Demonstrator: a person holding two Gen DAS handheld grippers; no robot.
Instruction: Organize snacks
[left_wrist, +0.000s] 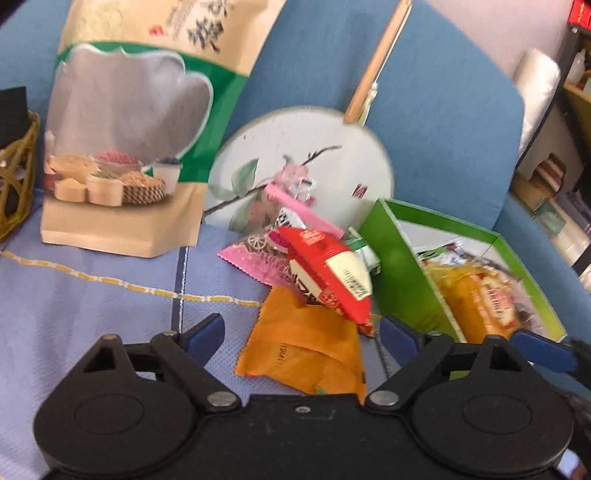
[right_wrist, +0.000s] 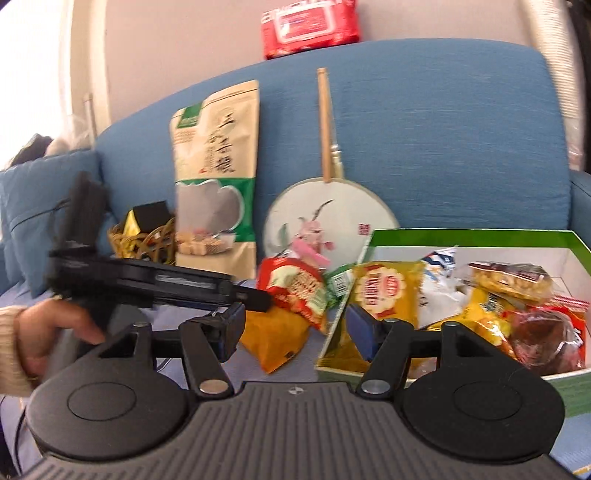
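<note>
An orange snack packet (left_wrist: 306, 350) (right_wrist: 275, 338) lies on the blue sofa seat, with a red packet (left_wrist: 332, 273) (right_wrist: 295, 290) and a pink packet (left_wrist: 258, 254) piled behind it. A green box (left_wrist: 402, 280) (right_wrist: 576, 247) holds several snack packets, among them a yellow one (left_wrist: 476, 302) (right_wrist: 386, 295). My left gripper (left_wrist: 303, 332) is open, its fingers to either side of the orange packet's near end. My right gripper (right_wrist: 293, 326) is open and empty, just in front of the orange packet and the box's left wall.
A tall paper pouch (left_wrist: 129, 129) (right_wrist: 216, 177) and a round painted fan (left_wrist: 303, 166) (right_wrist: 328, 210) lean on the sofa back. A wicker basket (left_wrist: 14, 173) (right_wrist: 144, 236) stands at the left. A red wipes pack (right_wrist: 310, 26) sits on the sofa top.
</note>
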